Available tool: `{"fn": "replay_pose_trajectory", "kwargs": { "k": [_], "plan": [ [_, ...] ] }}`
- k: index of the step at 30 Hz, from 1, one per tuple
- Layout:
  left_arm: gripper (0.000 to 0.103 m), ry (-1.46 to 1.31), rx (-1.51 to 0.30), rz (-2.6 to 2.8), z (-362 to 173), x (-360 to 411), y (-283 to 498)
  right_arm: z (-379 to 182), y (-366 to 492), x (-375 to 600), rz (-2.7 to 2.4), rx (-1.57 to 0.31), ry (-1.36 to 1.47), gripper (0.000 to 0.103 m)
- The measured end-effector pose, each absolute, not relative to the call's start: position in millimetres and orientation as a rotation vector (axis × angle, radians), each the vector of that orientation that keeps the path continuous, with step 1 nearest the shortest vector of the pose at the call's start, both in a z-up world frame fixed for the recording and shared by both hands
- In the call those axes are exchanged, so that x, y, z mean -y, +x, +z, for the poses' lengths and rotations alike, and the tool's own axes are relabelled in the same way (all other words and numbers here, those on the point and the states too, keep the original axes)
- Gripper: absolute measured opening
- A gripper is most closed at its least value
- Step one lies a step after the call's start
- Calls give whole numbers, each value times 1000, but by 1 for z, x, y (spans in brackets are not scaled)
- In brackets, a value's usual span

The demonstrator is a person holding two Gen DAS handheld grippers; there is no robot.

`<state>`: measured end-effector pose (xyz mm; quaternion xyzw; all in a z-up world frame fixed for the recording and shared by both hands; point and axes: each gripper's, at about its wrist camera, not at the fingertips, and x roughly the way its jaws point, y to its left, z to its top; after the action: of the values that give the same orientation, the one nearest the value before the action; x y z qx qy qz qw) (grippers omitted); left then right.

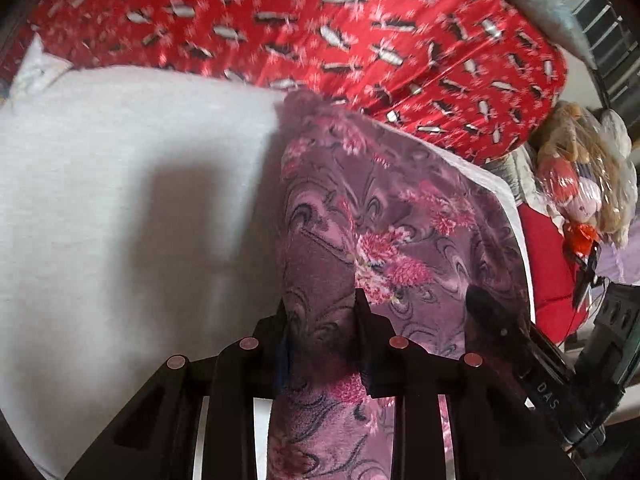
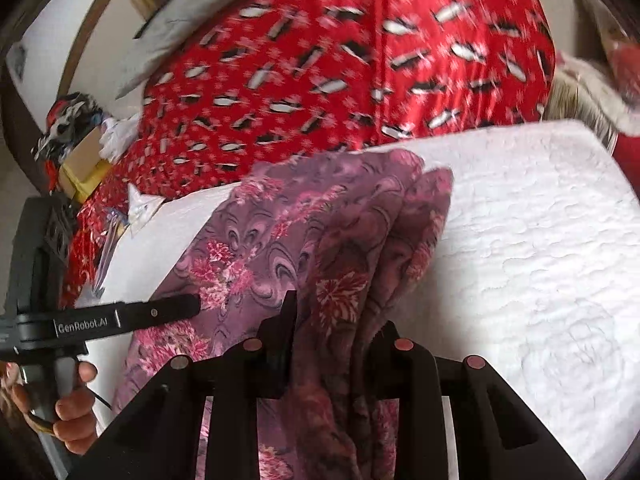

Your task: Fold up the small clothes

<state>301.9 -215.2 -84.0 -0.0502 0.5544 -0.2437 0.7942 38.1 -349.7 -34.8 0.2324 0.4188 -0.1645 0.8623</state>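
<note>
A purple fleece garment with pink flowers [image 1: 384,216] lies on a white quilted pad [image 1: 120,200]. My left gripper [image 1: 320,300] is shut on a raised fold of it at the near edge. In the right wrist view the same garment [image 2: 280,240] lies on the white pad [image 2: 540,240], bunched into folds. My right gripper [image 2: 336,312] is shut on a bunched fold of it. The left gripper's finger [image 2: 168,308] rests on the cloth at left, held by a hand. The right gripper shows at the left wrist view's right edge [image 1: 492,312].
A red patterned sheet [image 1: 320,20] covers the bed behind the pad. Bagged stuffed toys [image 1: 580,176] sit at the right. A cardboard box and cloth pile [image 2: 76,140] sit at the far left in the right wrist view.
</note>
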Motion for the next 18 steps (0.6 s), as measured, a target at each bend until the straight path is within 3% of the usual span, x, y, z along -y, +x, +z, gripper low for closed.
{"fn": "replay_pose_trajectory", "kwargs": {
  "k": [10,14,18],
  "plan": [
    [26,-73,-1121,-455,-28,101,211,-15,25,243,-262,-843,508,28],
    [26,-101,-1154,-424,-32,54,183,-33,22,199,-199,-871,543,28],
    [28,-116,-1240,-383,-67,27,171,-67,16,176,-183,-938,566,29]
  ]
}}
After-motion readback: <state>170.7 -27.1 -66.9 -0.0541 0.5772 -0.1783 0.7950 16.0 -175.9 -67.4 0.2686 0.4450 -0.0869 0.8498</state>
